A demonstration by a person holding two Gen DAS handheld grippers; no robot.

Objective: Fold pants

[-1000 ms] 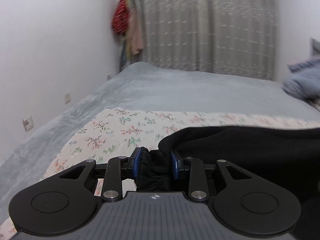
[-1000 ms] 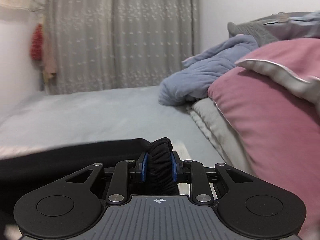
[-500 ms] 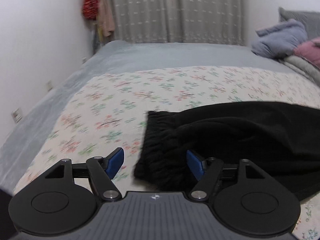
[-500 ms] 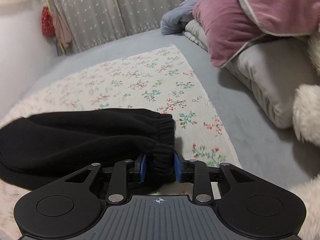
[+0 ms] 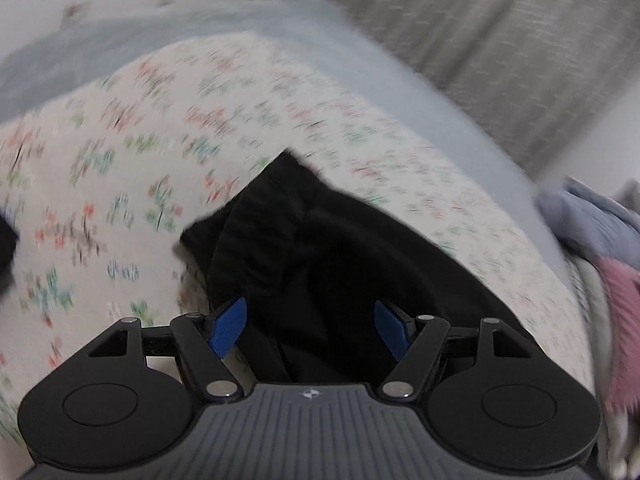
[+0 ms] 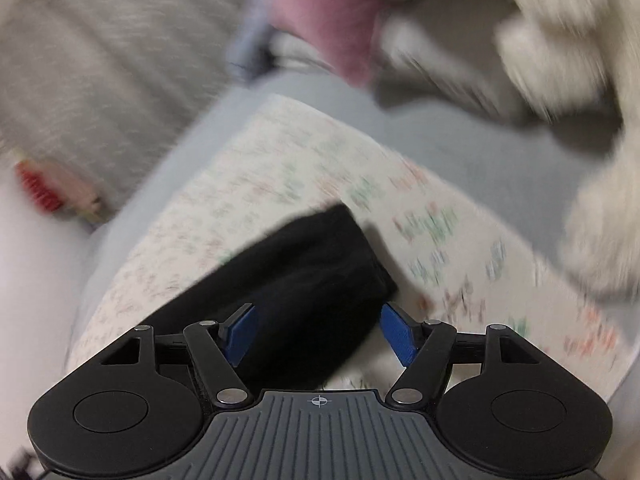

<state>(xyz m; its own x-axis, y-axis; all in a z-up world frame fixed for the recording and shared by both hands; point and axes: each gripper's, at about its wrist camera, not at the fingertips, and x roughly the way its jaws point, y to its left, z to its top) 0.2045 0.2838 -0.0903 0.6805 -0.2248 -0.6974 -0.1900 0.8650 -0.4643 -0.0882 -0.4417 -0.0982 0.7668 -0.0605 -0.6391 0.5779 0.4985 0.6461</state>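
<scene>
Black pants (image 5: 328, 248) lie folded on a floral sheet (image 5: 120, 152) spread over the bed. In the left wrist view my left gripper (image 5: 310, 330) stands open over the ribbed end of the pants, its blue pads clear of the cloth. In the right wrist view the other end of the pants (image 6: 304, 280) lies between the fingers of my right gripper (image 6: 318, 332). Its jaws are opening and the blue pads stand apart from the fabric. Both views are tilted and blurred.
A grey-blue blanket (image 5: 360, 64) covers the bed beyond the floral sheet (image 6: 320, 160). A pink pillow (image 6: 332, 20) and pale fluffy bedding (image 6: 560, 48) lie at the head of the bed. A grey curtain (image 5: 520, 40) hangs behind. A blue garment (image 5: 592, 216) lies at the right.
Both grippers lowered the pants onto the floral sheet and let go: the left jaws opened first, then the right. Both views have rolled and tipped downward.
</scene>
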